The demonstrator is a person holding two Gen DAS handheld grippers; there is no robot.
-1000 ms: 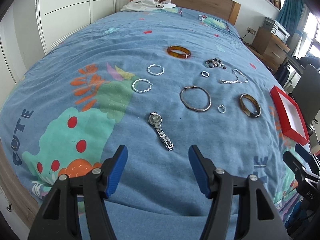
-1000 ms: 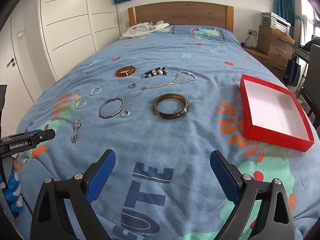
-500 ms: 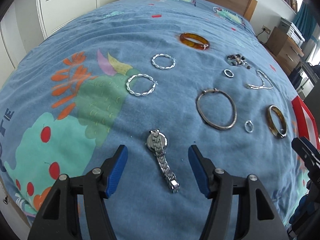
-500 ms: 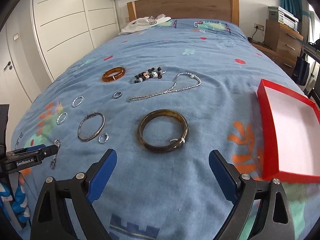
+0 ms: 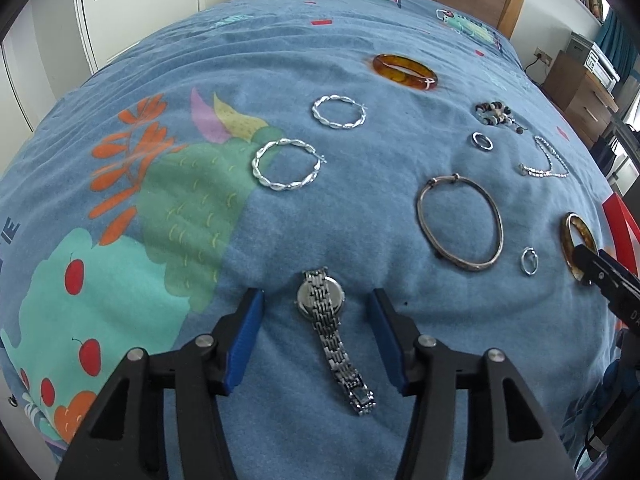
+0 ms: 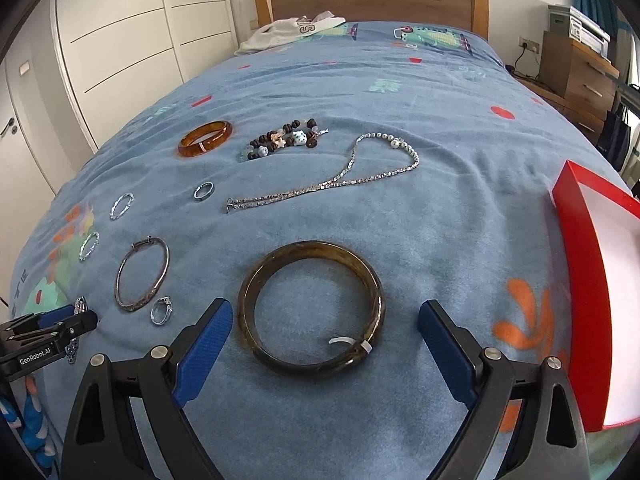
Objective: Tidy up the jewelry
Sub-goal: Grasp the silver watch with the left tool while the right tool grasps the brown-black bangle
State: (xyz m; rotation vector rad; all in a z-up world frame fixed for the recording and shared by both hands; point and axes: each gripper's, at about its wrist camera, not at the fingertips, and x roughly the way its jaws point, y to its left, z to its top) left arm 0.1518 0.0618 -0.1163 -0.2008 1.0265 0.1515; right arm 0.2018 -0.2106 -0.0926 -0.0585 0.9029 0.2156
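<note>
Lengthwise — watch [image 5: 332,332] between open fingers

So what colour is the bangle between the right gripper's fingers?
Dark mottled brown bangle, clearest in the right wrist view.

The left hand-held gripper [image 5: 316,312] hangs low over the bed with its blue-padded fingers [image 5: 246,334] spread wide and nothing between them gripped. The right hand-held gripper [image 6: 325,330] is likewise spread, wider, its fingers [image 6: 448,350] parted and not closed on anything.
</note>
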